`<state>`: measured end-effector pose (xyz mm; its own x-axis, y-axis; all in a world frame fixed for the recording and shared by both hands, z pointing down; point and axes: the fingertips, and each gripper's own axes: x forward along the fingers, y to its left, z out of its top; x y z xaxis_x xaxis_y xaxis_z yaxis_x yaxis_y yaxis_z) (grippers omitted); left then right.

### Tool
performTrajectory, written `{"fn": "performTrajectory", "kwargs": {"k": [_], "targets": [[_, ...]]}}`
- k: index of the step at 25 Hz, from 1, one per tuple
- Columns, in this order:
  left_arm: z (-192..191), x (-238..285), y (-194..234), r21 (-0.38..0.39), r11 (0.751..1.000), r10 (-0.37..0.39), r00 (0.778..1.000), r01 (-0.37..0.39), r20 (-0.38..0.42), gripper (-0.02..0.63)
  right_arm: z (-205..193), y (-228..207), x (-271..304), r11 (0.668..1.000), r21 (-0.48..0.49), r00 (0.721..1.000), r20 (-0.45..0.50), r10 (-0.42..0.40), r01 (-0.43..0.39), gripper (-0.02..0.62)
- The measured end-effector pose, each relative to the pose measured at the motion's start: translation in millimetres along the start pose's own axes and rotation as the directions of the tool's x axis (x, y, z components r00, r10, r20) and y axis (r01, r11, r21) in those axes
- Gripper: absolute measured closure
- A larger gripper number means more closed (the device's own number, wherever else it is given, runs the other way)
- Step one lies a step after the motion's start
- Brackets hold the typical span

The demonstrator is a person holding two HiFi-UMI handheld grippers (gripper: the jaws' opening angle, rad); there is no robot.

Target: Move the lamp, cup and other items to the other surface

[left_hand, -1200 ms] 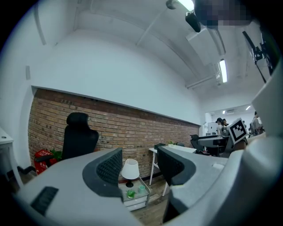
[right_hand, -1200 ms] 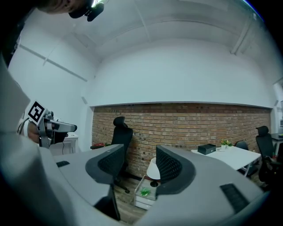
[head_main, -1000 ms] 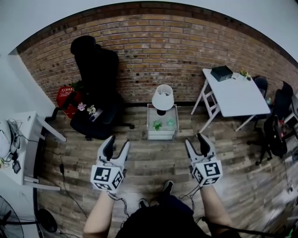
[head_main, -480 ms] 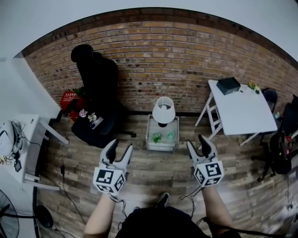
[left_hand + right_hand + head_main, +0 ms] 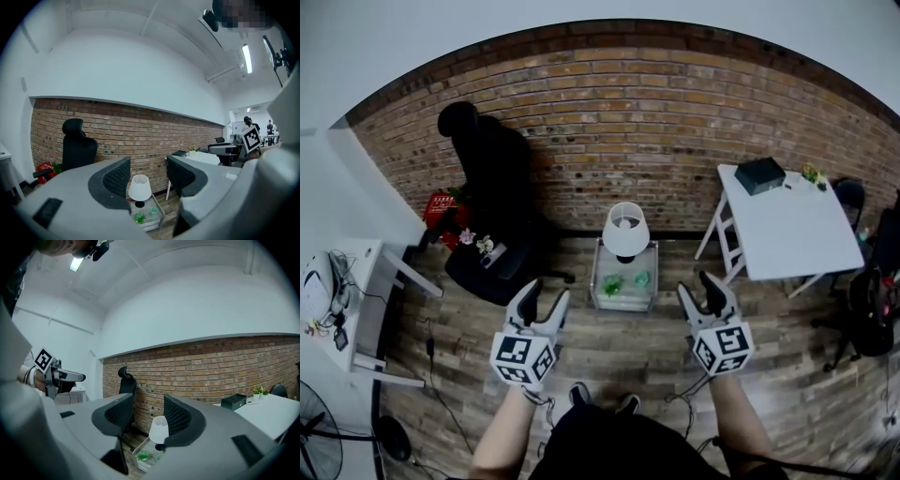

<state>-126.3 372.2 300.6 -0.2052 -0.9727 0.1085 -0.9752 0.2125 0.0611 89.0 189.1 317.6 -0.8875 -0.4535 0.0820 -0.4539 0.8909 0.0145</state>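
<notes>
Target dead ahead, nothing gripped yet!
White tabletop (image 5: 787,220) off to my right; low glass table (image 5: 623,298) straight ahead, well apart, carrying the upright lamp (image 5: 626,230) and green cup (image 5: 642,278), centred between my open left claw (image 5: 546,292) and open right claw (image 5: 697,284), its jaws just narrowed slightly. Neither is nearer.

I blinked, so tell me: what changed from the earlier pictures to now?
The person stepped closer, so the lamp and its small table sit nearer both grippers. The right gripper has just been closing its fingers slightly, nothing between them. Nothing was grabbed. The left gripper stays open and empty; lamp and cup remain on the table.
</notes>
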Motion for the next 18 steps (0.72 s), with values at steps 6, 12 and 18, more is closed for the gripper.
{"fn": "performTrajectory", "kwargs": {"k": [6, 12, 18], "targets": [[-5.0, 23.8, -8.2, -0.021, 1.000, -0.022, 1.000, 0.021, -0.013, 0.370, -5.1, -21.8, 2.2, 1.000, 0.017, 1.000, -0.006, -0.021, 0.021, 0.390], [-8.6, 66.1, -6.9, -0.046, 0.997, -0.069, 0.998, 0.068, -0.009, 0.370, -10.1, -47.3, 11.3, 0.998, 0.022, 0.998, -0.017, -0.066, 0.067, 0.403], [-8.8, 120.5, 4.4, -0.072, 0.990, -0.120, 0.993, 0.120, -0.004, 0.370, -13.3, -75.5, 41.8, 0.993, 0.034, 0.993, -0.038, -0.116, 0.117, 0.413]]}}
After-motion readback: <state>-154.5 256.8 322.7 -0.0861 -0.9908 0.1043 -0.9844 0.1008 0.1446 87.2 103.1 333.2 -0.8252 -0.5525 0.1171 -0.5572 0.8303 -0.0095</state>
